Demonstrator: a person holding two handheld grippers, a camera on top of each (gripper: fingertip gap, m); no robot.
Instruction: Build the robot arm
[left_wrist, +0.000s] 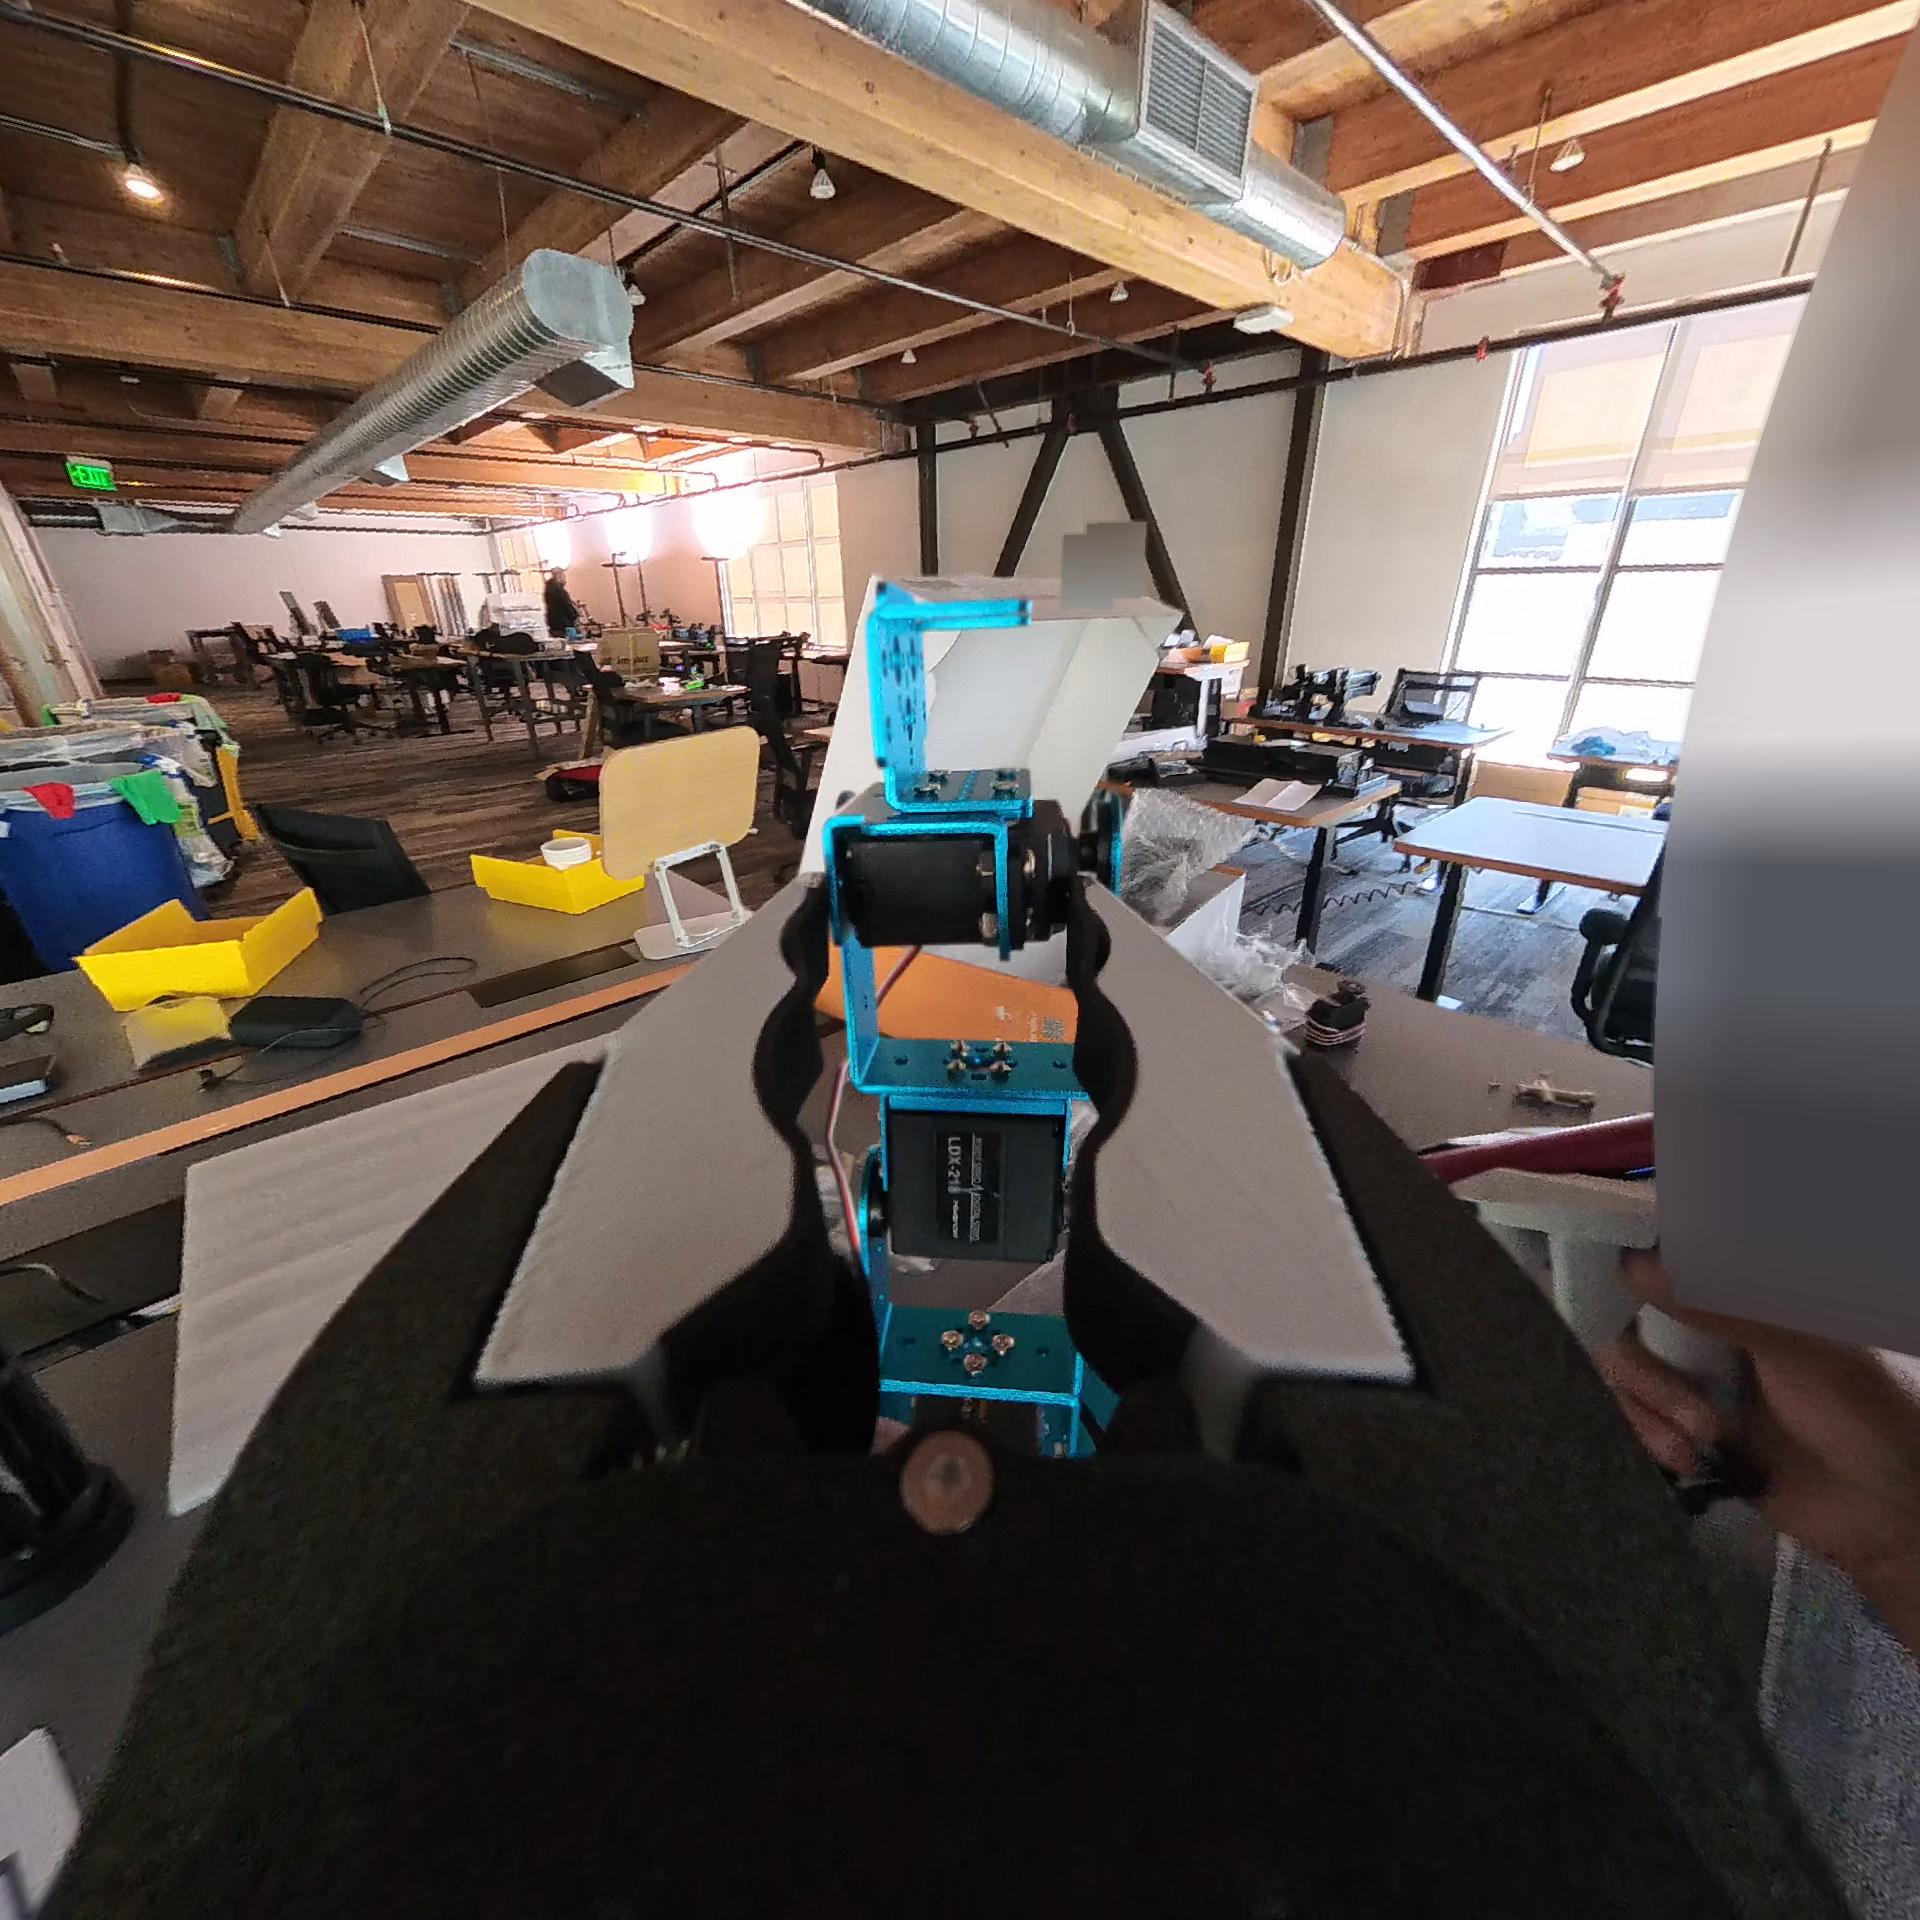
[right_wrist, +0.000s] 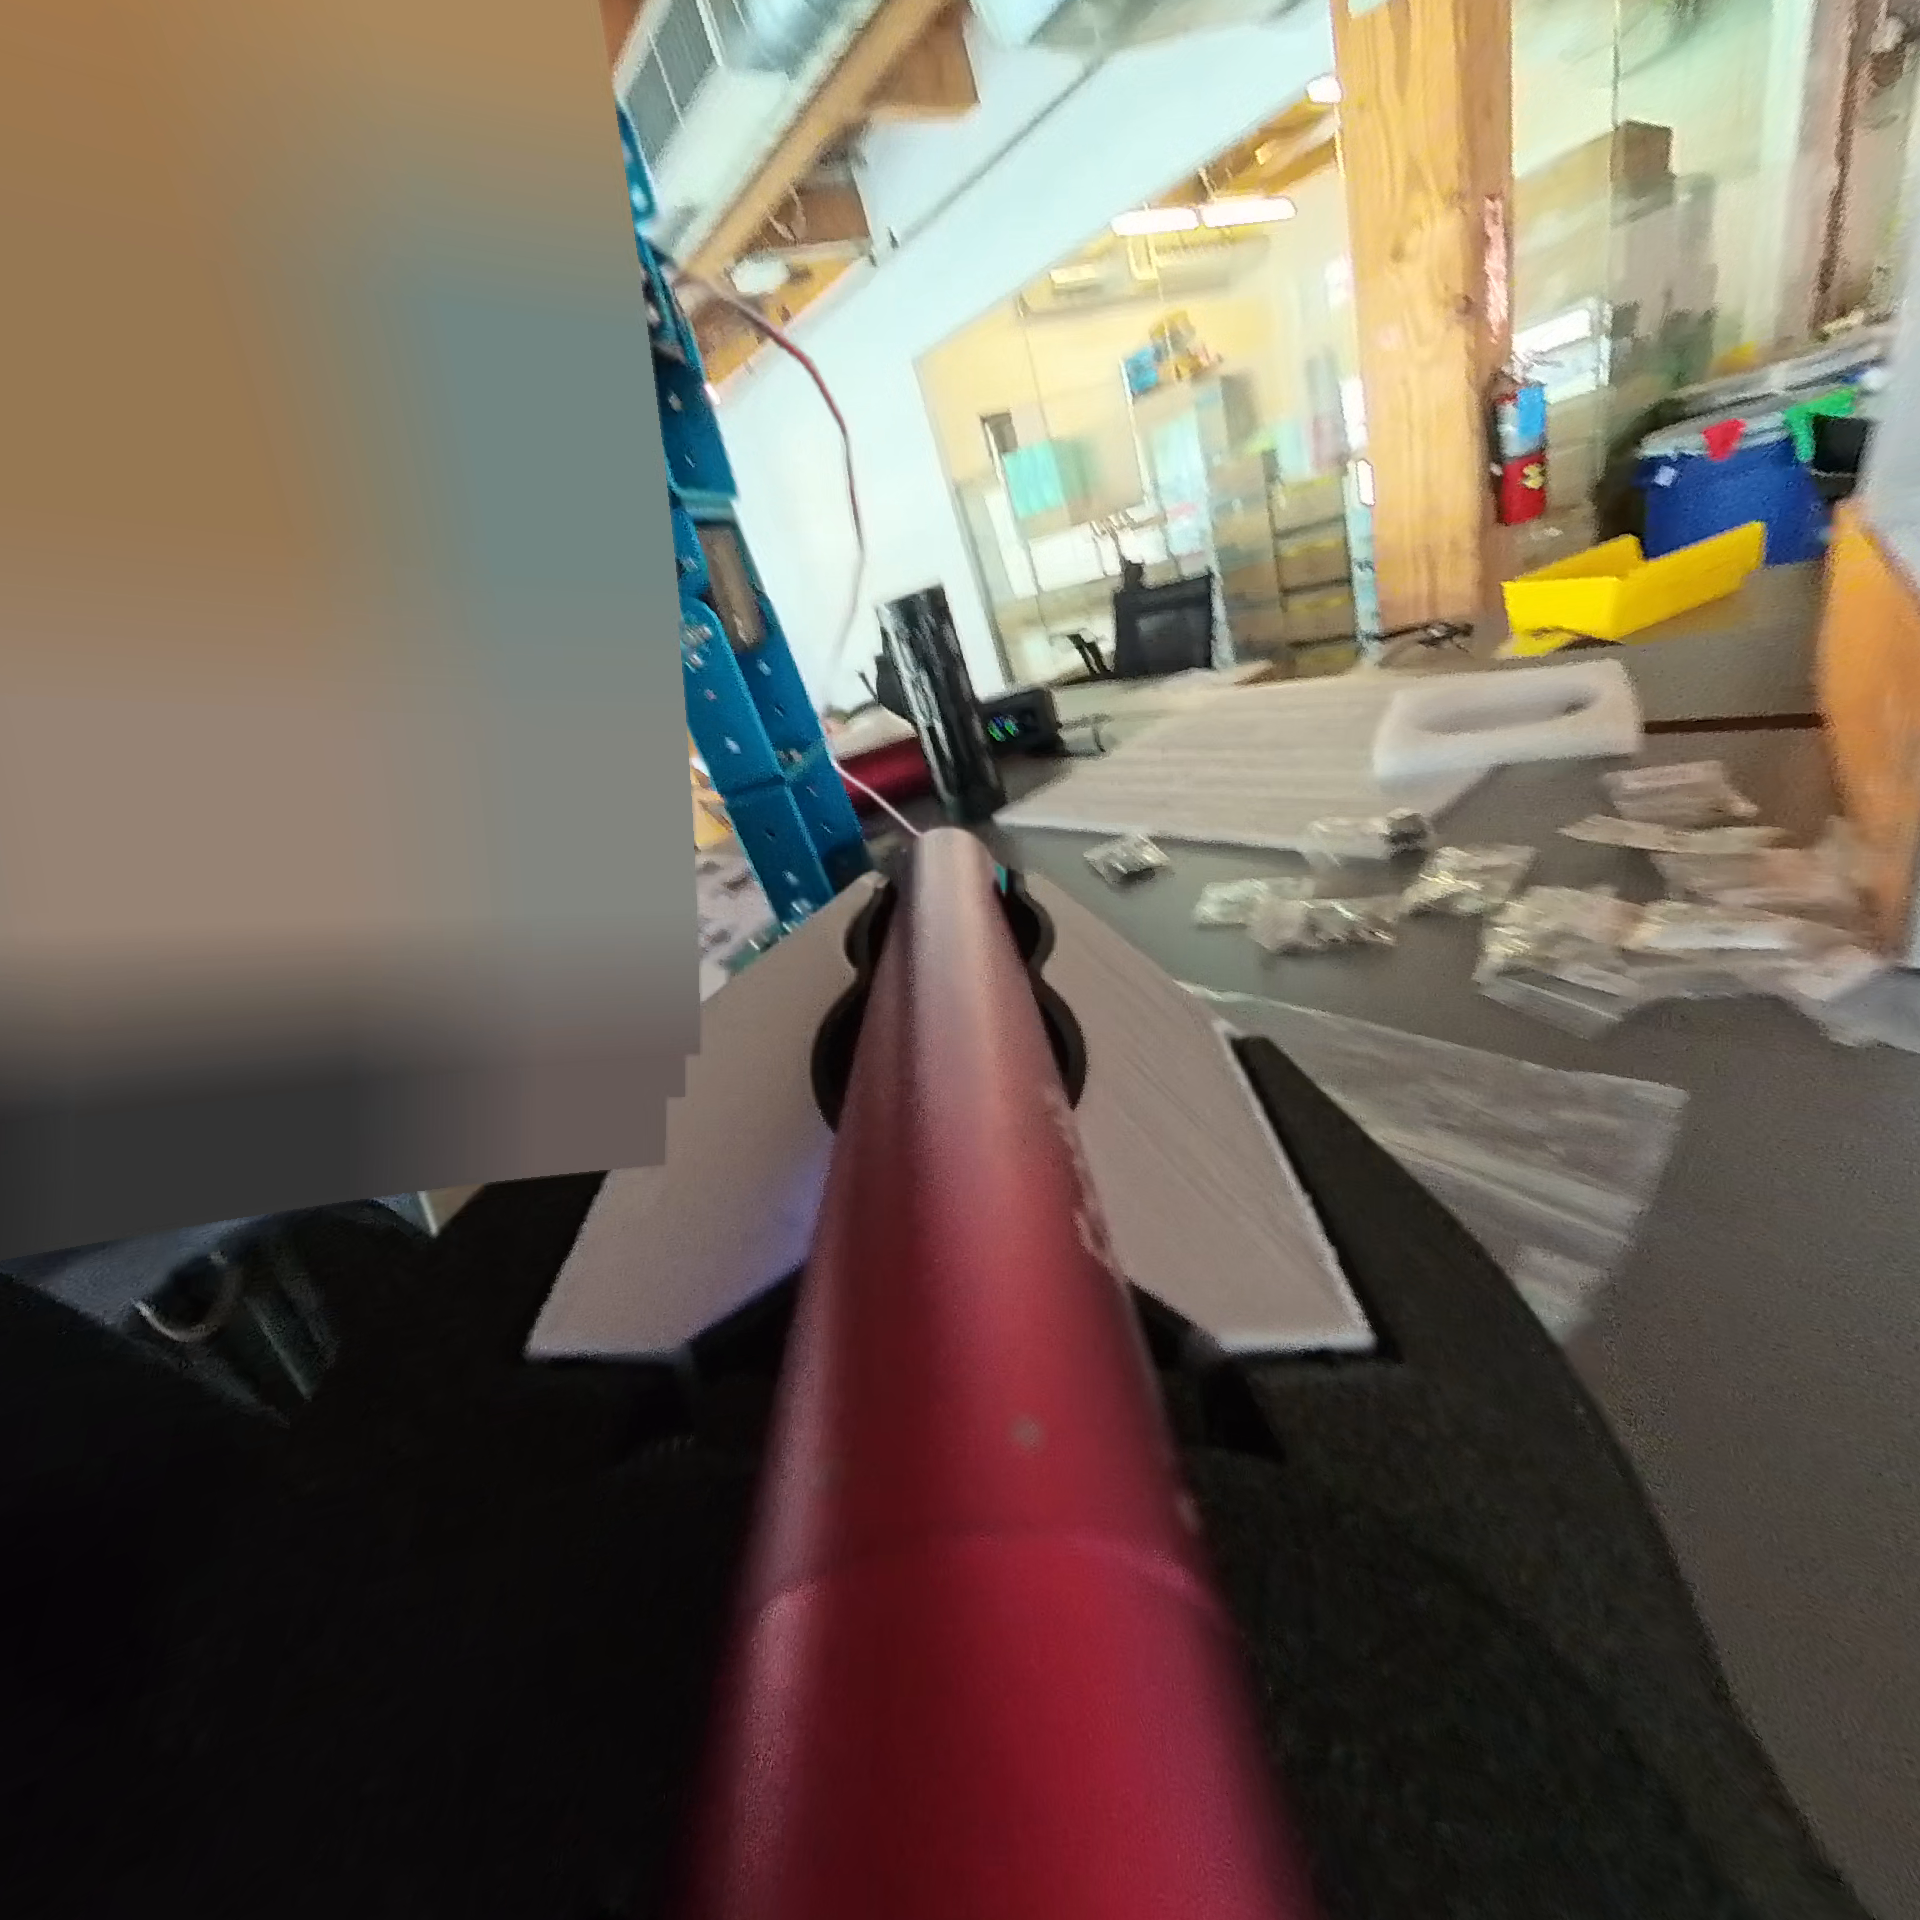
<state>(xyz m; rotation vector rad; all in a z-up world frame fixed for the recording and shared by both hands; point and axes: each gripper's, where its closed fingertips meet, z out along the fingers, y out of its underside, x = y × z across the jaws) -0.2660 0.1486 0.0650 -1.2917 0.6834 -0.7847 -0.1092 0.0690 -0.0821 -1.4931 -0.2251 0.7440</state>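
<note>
Big open workroom with wooden roof beams, silver air pipes and many desks. Up close, a grey counter (left_wrist: 436, 956) with a yellow plastic tray (left_wrist: 197, 951) on it, and small clear plastic bags of parts (right_wrist: 1455, 914) spread on the far side. Left gripper (left_wrist: 940, 935) closed around a tall blue metal bracket arm with black motor blocks (left_wrist: 951, 1049), held upright between both fingers. Right gripper (right_wrist: 951, 914) closed tight on a long dark red metal tool handle (right_wrist: 966, 1299), pointing forward, its tip just beside the blue arm. Same red handle seen at the right edge of the left wrist view.
</note>
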